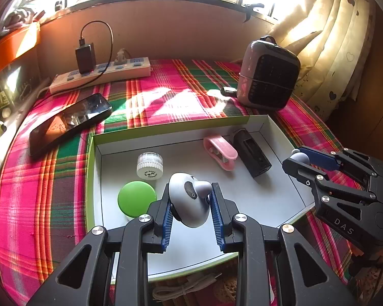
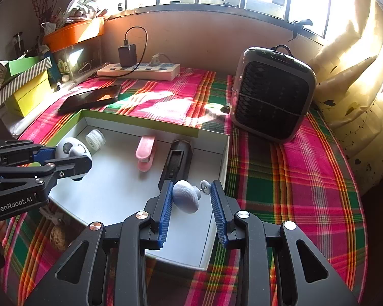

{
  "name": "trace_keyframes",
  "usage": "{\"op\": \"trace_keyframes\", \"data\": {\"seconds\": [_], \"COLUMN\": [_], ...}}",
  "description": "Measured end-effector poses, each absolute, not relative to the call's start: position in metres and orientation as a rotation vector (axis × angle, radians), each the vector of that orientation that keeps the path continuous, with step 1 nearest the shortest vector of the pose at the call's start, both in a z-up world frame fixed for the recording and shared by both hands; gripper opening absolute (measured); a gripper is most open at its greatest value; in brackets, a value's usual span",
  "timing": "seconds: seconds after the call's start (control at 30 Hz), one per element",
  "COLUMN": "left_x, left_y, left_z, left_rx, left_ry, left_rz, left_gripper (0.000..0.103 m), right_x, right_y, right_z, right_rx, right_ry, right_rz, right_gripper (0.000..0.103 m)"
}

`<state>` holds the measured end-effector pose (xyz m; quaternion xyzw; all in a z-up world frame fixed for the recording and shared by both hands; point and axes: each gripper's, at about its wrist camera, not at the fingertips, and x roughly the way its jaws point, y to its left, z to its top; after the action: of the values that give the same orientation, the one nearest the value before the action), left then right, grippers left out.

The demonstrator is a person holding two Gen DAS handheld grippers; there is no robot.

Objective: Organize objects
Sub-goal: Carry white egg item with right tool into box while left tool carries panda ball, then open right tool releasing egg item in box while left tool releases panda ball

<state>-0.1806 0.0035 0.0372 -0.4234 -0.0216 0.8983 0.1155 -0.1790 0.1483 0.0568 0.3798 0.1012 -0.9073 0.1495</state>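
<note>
Tongs on the left (image 1: 190, 205) are clamped on a grey-and-white egg-shaped gadget (image 1: 189, 199), its stubby nozzle pointing forward, and it is held just above the floor of the shallow green-rimmed box (image 1: 166, 130). In that box a green round lid (image 1: 136, 199) lies just beside the left pad, with a small clear jar (image 1: 150, 165) beyond it; a pink clip (image 1: 220, 151) and a black rectangular device (image 1: 252, 154) lie further right, near the back wall. A bare patch of box floor is left between the jar and the pink clip, and this is judged the best spot for the gadget. It should be lowered upright and slowly, so that the green lid is not nudged, and the pads are best parted only once its base is resting flat, since the rounded body would probably roll.

Over the right front part of the box, the right tongs (image 2: 189, 197) are seen with a pale blue mushroom-shaped knob (image 2: 186, 196) between their pads; the left pad is touching it, and a thin pin with a small white disc (image 2: 205, 186) reaches to the right pad, so it is judged to be gripped. This piece is best set down clear of the black device, near the right wall. The two tongs should be kept well apart while lowering. The box sits on a plaid-covered counter (image 2: 280, 178).
</note>
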Motion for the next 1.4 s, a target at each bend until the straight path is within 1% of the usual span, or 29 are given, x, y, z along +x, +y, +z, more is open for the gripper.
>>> {"op": "trace_keyframes", "data": {"seconds": [0.3,0.5,0.7,1.03,1.4], "left_x": [-0.199,-0.208,-0.214,-0.221,-0.227], "left_y": [0.005,0.007,0.01,0.013,0.015], "left_z": [0.028,0.025,0.021,0.019,0.018], "left_rx": [-1.262,-1.269,-1.277,-1.272,-1.27], "left_ry": [-0.058,-0.055,-0.028,0.021,0.026], "left_rz": [2.624,2.625,2.626,2.655,2.654], "left_gripper": [0.025,0.025,0.025,0.025,0.025], "right_x": [-0.207,-0.219,-0.222,-0.228,-0.232], "right_y": [0.147,0.141,0.139,0.129,0.127], "right_z": [0.055,0.054,0.055,0.047,0.041], "right_rx": [1.091,1.082,1.048,1.074,1.071], "right_ry": [0.33,0.407,0.398,0.467,0.483], "right_rz": [-2.636,-2.633,-2.61,-2.597,-2.601], "right_gripper": [0.032,0.032,0.032,0.032,0.032]}}
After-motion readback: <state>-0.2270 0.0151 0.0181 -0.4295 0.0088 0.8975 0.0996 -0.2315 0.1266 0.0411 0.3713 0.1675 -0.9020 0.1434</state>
